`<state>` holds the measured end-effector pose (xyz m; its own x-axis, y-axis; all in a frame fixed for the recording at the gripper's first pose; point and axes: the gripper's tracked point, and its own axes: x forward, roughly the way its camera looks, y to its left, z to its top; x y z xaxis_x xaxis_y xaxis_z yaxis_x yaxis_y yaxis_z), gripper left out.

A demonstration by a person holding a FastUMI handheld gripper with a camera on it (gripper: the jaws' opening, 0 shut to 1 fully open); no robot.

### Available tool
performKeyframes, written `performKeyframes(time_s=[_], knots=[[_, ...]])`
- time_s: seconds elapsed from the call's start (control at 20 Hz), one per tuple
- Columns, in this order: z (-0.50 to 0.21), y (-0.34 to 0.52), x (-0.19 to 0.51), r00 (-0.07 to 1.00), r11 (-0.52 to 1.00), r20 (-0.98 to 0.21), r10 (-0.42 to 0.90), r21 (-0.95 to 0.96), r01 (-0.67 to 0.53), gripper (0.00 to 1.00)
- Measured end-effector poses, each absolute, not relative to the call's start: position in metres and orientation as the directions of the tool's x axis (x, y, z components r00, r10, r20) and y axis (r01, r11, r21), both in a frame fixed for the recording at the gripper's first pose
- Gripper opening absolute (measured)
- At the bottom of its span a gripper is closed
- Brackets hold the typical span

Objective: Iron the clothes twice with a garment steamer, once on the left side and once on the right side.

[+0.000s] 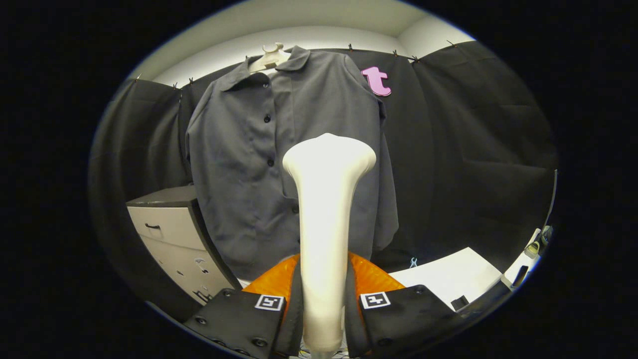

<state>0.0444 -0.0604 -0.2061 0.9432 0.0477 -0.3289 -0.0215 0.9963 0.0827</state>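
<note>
While the tool [323,299] clamps the steamer [326,209], the shirt [249,164] hangs ahead of it.

Both fingers [279,309] press against the steamer's handle from either side, and the handle stands upright between them. Its flared head rises beyond the fingertips and overlaps the shirt's right half as seen from the tool; whether the head touches the cloth cannot be told. Grey and buttoned down the front, the shirt hangs on a pale hanger [269,56] against the black cloth wall [473,149], collar at the top. A drawer cabinet [169,224] with a dark top stands just beside the shirt's left hem. To the right of the fingers lies a white desk [448,274], with a small dark object [459,302] near its front edge.
</note>
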Motion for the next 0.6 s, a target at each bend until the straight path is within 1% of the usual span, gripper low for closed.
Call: performKeyframes(time_s=[0.25, 0.6], knots=[[-0.153, -0.024, 0.019, 0.959, 0.997, -0.276, 0.068, 0.059, -0.054, 0.42], [-0.087, 0.02, -0.006, 0.979, 0.993, -0.167, 0.114, 0.032, -0.11, 0.42]])
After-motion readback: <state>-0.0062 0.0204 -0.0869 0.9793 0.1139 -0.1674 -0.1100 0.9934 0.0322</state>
